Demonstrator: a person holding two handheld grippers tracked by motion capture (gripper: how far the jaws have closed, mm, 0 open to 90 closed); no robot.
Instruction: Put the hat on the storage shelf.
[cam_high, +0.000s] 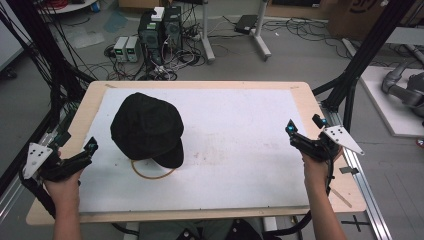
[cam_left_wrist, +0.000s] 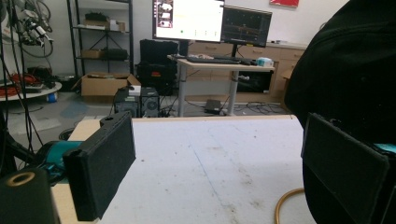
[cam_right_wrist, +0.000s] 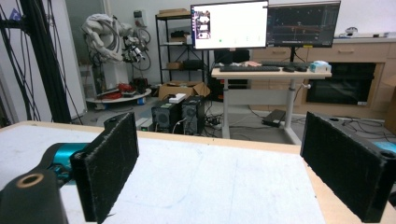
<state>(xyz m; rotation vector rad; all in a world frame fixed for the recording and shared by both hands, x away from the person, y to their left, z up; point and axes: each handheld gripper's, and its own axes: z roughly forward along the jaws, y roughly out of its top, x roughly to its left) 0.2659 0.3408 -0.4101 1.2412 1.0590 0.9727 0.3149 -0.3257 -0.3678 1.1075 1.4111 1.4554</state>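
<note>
At the worktop's left edge I hold my left gripper (cam_high: 89, 148) with jaws wide and empty, aimed toward the soft black fabric cap (cam_high: 147, 128) that sits left of centre on the white sheet (cam_high: 240, 150), its brim over a thin tan ring (cam_high: 150, 175). I judge the cap light, floppy and easily crushed, so the stiffer brim looks the best hold. At the right edge my right gripper (cam_high: 290, 131) waits wide open, well apart from it.

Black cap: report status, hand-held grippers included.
Left hand-held gripper open, empty, beside cap. Right hand-held gripper open, empty, far side. Black cap resting on tan ring, untouched. Nothing between.
</note>
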